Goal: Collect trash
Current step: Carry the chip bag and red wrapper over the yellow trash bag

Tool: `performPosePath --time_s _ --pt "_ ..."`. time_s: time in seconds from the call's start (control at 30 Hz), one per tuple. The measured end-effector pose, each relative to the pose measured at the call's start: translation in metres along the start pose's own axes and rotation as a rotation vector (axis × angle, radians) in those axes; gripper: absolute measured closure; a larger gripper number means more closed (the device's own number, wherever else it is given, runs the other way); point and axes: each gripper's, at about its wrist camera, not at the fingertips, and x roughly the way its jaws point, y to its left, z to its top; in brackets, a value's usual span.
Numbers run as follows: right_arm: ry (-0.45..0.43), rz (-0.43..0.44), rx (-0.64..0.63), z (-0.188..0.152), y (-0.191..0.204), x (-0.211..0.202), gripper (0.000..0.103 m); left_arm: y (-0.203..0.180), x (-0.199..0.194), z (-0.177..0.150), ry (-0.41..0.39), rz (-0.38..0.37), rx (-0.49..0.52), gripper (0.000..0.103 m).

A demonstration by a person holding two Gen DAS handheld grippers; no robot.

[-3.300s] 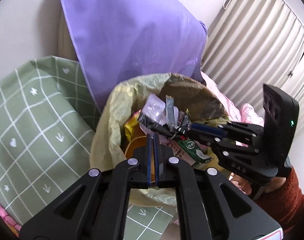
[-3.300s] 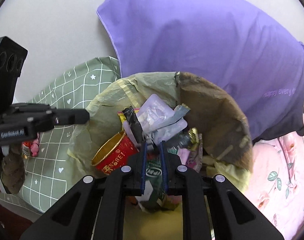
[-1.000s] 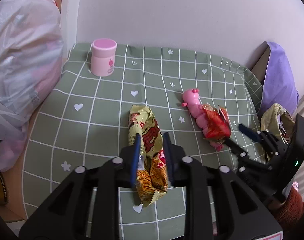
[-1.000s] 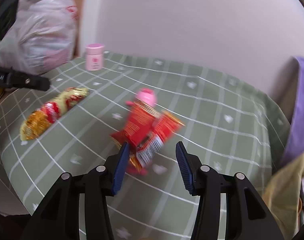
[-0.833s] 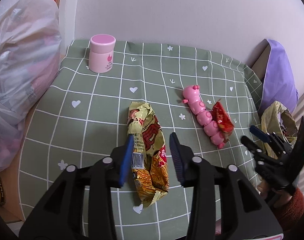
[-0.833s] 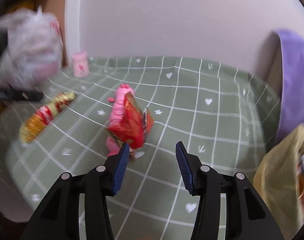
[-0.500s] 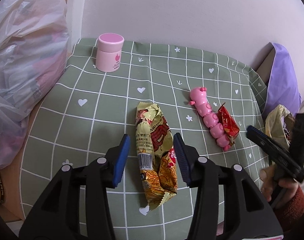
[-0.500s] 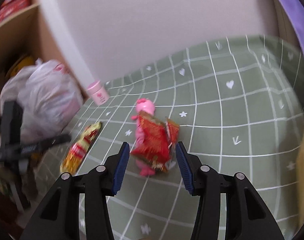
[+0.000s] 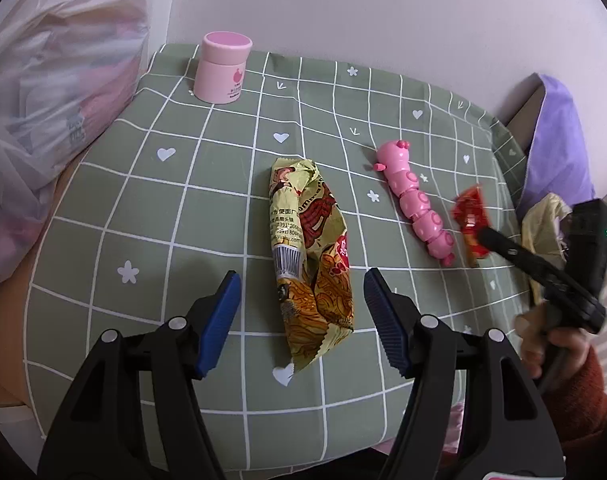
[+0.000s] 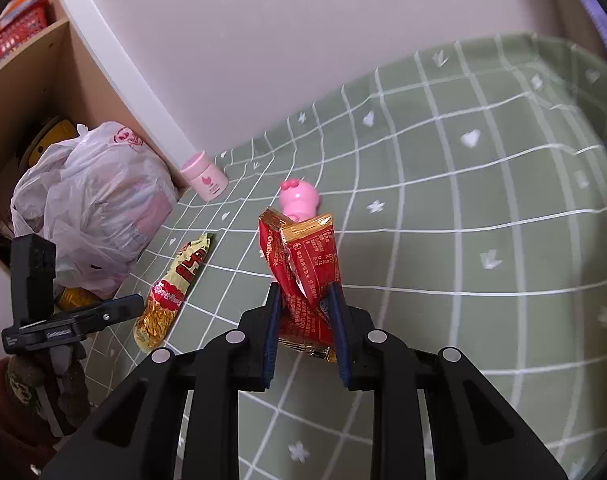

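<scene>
Crumpled red foil snack wrapper (image 10: 303, 276) — pinched low down by the right gripper (image 10: 305, 312), jaws just closed on it, beside the pink caterpillar toy (image 10: 299, 198) on the green grid tablecloth (image 10: 483, 240). Yellow noodle packet (image 9: 309, 256) lying flat, straddled untouched by the left gripper (image 9: 299, 312) — jaws just spread wide, likely to clear its width.

We look steeply down from both wrists onto the green checked cloth (image 9: 207, 216); our left view faces the yellow wrapper (image 9: 309, 256) close up, our right shares it from farther.
</scene>
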Motion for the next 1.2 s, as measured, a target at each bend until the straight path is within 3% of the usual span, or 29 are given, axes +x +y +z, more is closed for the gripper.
performPosePath --time_s 0.1,0.2,0.33,0.47,0.67,0.83,1.03,1.2 --pt "-0.031 -0.014 0.027 -0.005 -0.008 -0.018 0.079 -0.007 0.008 0.004 0.007 0.040 0.010 0.043" --pt "-0.044 -0.042 0.030 -0.014 -0.015 -0.033 0.079 -0.006 0.018 0.008 0.049 0.047 -0.035 0.065" --pt "-0.070 -0.073 0.012 -0.023 -0.021 -0.059 0.080 -0.009 0.023 0.011 0.063 0.018 -0.066 0.071" --pt "-0.130 -0.114 0.013 -0.033 -0.028 -0.096 0.080 -0.037 0.008 0.020 -0.001 -0.010 -0.008 0.073" --pt "-0.253 -0.203 -0.001 -0.032 -0.036 -0.163 0.079 -0.126 -0.026 0.042 -0.128 -0.110 0.213 0.073" --pt "-0.360 -0.297 -0.018 -0.023 -0.044 -0.224 0.079 -0.229 -0.039 0.055 -0.186 -0.271 0.453 0.071" --pt "-0.446 -0.480 0.012 -0.017 -0.074 -0.294 0.079 -0.338 -0.011 0.047 -0.092 -0.446 0.677 0.069" --pt "-0.466 -0.576 0.107 -0.020 -0.111 -0.335 0.079 -0.392 0.042 0.039 0.061 -0.532 0.697 0.069"
